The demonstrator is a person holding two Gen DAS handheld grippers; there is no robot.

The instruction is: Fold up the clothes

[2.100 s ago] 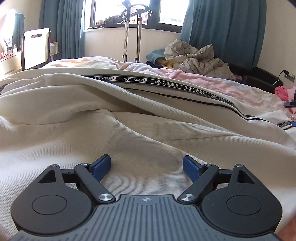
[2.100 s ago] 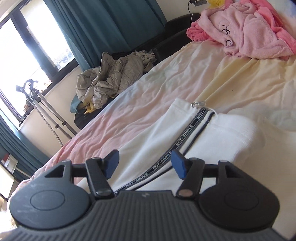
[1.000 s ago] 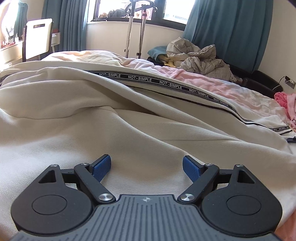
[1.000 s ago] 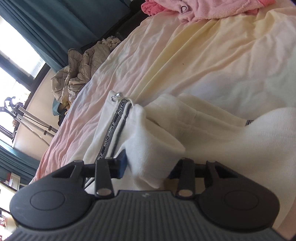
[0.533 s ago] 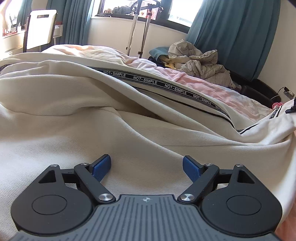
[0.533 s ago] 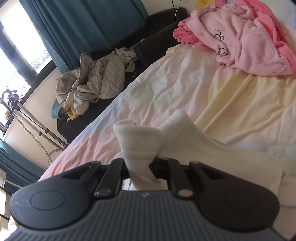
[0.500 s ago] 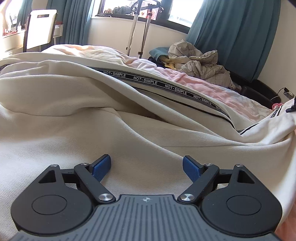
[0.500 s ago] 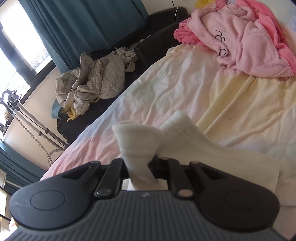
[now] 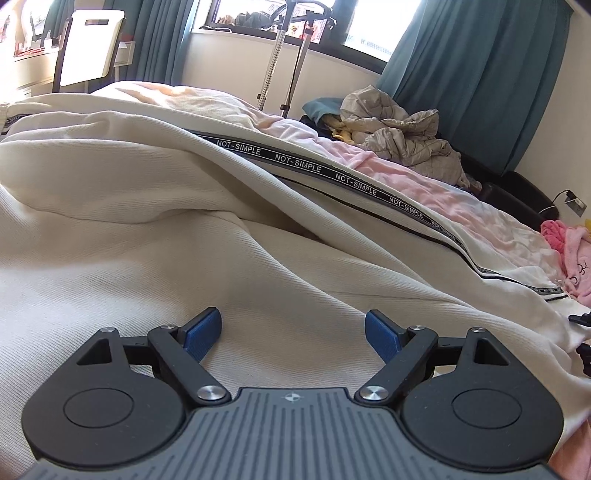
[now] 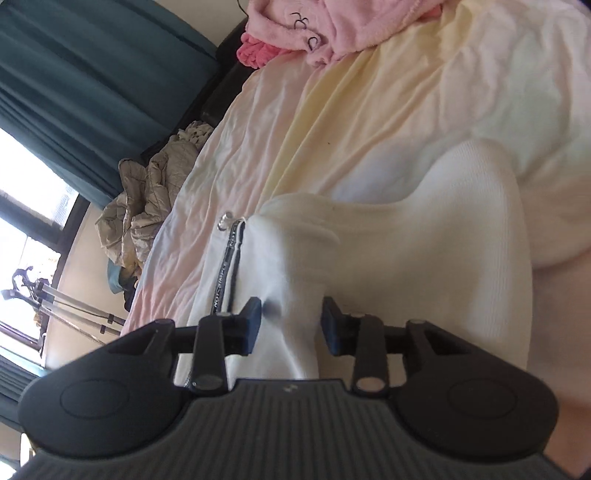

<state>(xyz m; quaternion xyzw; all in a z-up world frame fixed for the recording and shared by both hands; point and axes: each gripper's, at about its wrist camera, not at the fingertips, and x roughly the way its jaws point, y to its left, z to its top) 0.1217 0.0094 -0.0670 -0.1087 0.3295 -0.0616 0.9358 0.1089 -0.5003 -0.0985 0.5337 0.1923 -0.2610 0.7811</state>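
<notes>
Cream trousers (image 9: 147,236) with a black NOT-SIMPLE side stripe (image 9: 354,184) lie across the bed. My left gripper (image 9: 293,330) is open and empty, low over the cream fabric. In the right wrist view the trousers' white cuff end (image 10: 369,251) bunches up between the jaws of my right gripper (image 10: 291,319). The jaws stand part open with a fold of the fabric between them; the blue pads (image 10: 253,314) sit beside the fold. The stripe and drawstring tip (image 10: 225,221) lie just left of it.
The pink and yellow bedsheet (image 10: 332,110) lies under the trousers. A pink fleece garment (image 10: 325,26) lies at the bed's far corner and shows in the left wrist view (image 9: 576,254). A grey quilted pile (image 9: 399,136), teal curtains (image 9: 472,74), a metal stand (image 9: 284,62) and a white chair (image 9: 88,48) stand beyond the bed.
My right gripper has lowered the pinched cuff back onto the bed and its jaws have spread wider around the fold. The left gripper has stayed open over the trousers.
</notes>
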